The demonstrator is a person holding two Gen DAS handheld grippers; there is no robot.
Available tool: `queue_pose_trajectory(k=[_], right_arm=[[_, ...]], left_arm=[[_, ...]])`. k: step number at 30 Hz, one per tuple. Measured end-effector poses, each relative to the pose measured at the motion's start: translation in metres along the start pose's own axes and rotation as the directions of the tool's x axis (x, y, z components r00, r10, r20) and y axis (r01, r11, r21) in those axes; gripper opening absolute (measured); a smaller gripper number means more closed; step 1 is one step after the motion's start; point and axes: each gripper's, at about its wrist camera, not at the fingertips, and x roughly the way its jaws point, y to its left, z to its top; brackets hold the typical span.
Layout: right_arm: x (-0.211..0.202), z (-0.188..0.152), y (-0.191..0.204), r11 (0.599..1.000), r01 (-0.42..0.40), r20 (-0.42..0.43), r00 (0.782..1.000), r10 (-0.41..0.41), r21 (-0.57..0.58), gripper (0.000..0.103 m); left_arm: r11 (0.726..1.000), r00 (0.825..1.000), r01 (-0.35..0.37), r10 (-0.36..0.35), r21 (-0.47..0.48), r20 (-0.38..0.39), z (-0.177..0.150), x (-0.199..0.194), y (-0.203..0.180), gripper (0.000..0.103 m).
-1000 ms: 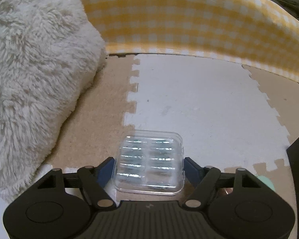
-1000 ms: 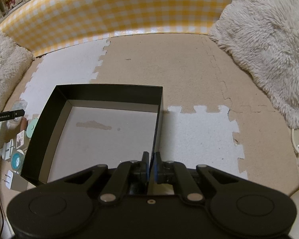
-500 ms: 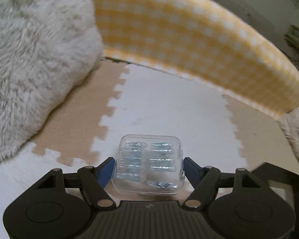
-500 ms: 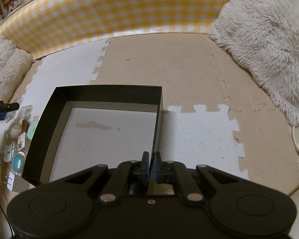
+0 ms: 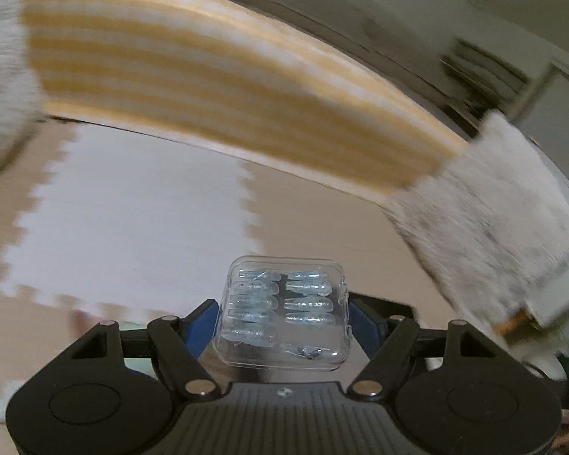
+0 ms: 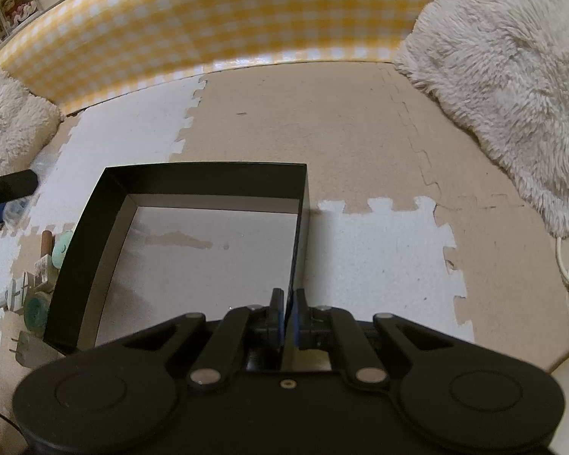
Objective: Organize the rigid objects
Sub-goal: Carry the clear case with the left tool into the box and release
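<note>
Since the earlier frame, my left gripper [image 5: 282, 318] has lifted off the foam mat [image 5: 132, 220] and swung toward the black box [image 6: 205, 174], the view now blurred. Its blue pads [image 5: 203, 322] clamp the clear plastic case [image 5: 284, 311] by both sides, held above the floor. My right gripper [image 6: 289, 314] is closed on the box's right wall, unmoved.
</note>
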Motion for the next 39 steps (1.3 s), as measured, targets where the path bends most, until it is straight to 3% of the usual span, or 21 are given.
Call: queue_pose_trajectory(k=[4,10,19,23,27,28,33,39], right_arm=[[-0.001,0.0,0.0,1.0,0.001,0.001,1.0,-0.001,-0.001,0.005],[-0.001,0.0,0.0,1.0,0.001,0.001,1.0,-0.001,-0.004,0.005],[-0.001,0.0,0.0,1.0,-0.005,0.003,1.0,0.005,-0.012,0.005],[-0.001,0.0,0.0,1.0,-0.007,0.003,1.0,0.007,-0.009,0.005],[-0.001,-0.001,0.001,1.0,-0.006,0.003,1.0,0.006,-0.01,0.005],[-0.001,-0.001,0.0,1.0,-0.01,0.004,1.0,0.01,-0.005,0.005],[0.0,-0.002,-0.003,1.0,-0.022,0.007,1.0,0.022,0.008,0.005],[-0.001,-0.004,-0.002,1.0,-0.017,0.016,1.0,0.017,0.004,0.005]], left_arm=[[0.999,0.998,0.048,-0.046,0.022,-0.05,-0.009,0.029,-0.034,0.075],[0.997,0.985,0.067,-0.071,-0.029,-0.157,-0.025,0.087,-0.06,0.075],[1.0,0.977,-0.002,-0.001,-0.016,-0.211,-0.045,0.132,-0.073,0.075],[1.0,0.983,0.001,0.005,0.031,-0.184,-0.046,0.138,-0.08,0.075],[0.999,0.98,0.031,-0.027,0.015,-0.196,-0.045,0.142,-0.08,0.084],[0.999,0.981,0.021,-0.015,0.029,-0.195,-0.045,0.141,-0.081,0.089],[0.998,0.978,0.001,0.013,0.069,-0.206,-0.048,0.134,-0.079,0.091],[0.99,0.984,-0.029,0.054,0.141,-0.171,-0.041,0.108,-0.083,0.102]])
